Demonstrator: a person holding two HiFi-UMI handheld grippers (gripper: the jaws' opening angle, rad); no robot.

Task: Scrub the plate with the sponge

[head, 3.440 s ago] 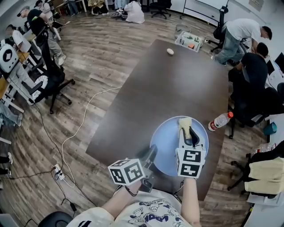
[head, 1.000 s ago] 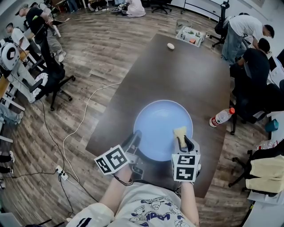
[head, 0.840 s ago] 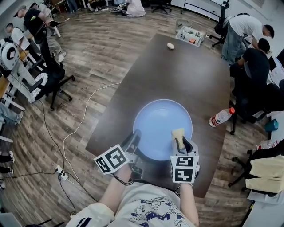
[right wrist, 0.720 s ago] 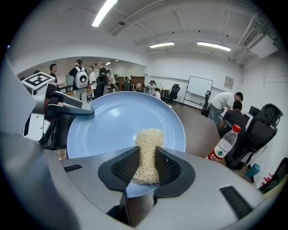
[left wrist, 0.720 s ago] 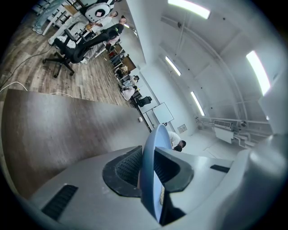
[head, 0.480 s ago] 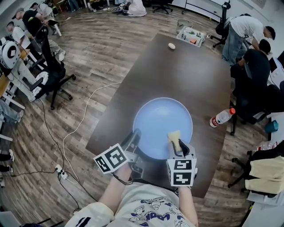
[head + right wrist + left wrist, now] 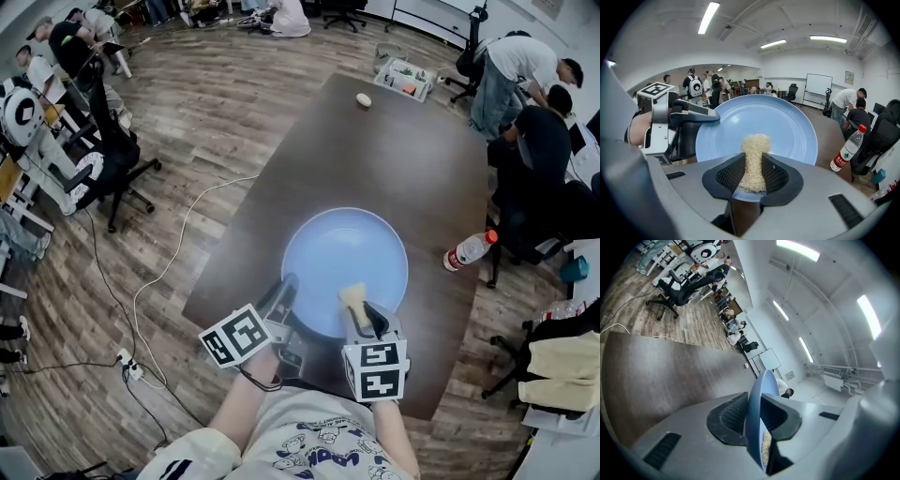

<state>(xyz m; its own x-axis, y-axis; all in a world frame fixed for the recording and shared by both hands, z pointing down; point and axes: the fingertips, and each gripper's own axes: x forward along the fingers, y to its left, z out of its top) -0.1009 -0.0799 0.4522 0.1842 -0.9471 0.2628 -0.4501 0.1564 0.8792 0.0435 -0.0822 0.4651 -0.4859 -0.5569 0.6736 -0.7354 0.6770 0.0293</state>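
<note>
Sponge (image 7: pixel 754 152) pinched in right gripper (image 7: pixel 753 161) — tip on plate (image 7: pixel 787 124).

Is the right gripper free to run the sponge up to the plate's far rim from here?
Probably yes. The right gripper holds the sponge at the near edge, the plate's face ahead is bare, and the left gripper clamps the near-left rim, off that path.

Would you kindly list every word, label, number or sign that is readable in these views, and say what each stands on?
No text is clear enough to quote.
Water bottle: red label, white print too small to read.
T-shirt: cartoon lettering, distorted, unreadable.
Wall sign: too small to read.
Marker cube on the left hand-held gripper, and the one on the right hand-held gripper: square code patterns, no letters.
</note>
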